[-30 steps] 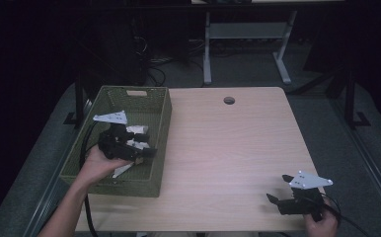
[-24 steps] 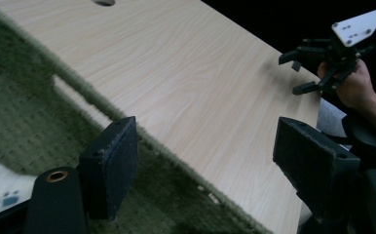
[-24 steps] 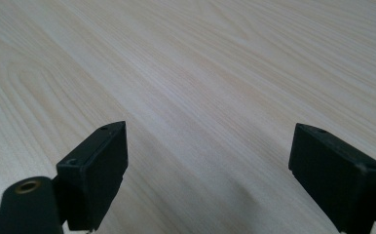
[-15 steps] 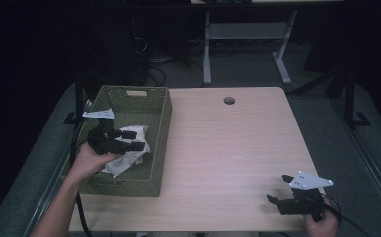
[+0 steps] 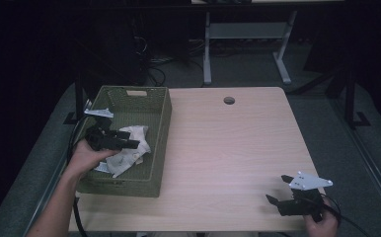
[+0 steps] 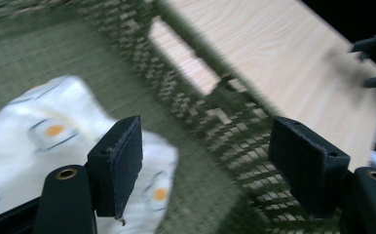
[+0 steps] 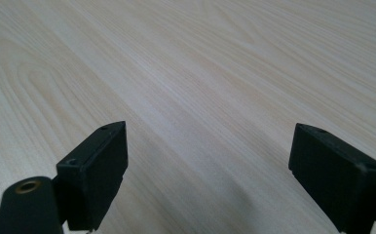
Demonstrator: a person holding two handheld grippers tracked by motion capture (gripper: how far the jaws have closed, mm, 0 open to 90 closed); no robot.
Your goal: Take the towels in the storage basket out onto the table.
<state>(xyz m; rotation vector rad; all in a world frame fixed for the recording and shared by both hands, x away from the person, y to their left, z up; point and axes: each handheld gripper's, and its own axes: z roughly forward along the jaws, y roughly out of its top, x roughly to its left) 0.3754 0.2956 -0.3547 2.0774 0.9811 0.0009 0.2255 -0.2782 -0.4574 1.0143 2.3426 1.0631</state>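
Left gripper hangs inside the green basket at the table's left edge, jaws wide apart and holding nothing; the white patterned cloth lies beside its jaw, ungrasped. Right gripper, also spread and empty, rests at the table's near right corner. Judged: pickup not yet made.

Pale wooden table (round hole near far edge)

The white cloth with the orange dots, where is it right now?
In the high view the white cloth lies inside the green basket at the table's left side, right by the open left gripper. The left gripper view shows it beside that gripper's left jaw.
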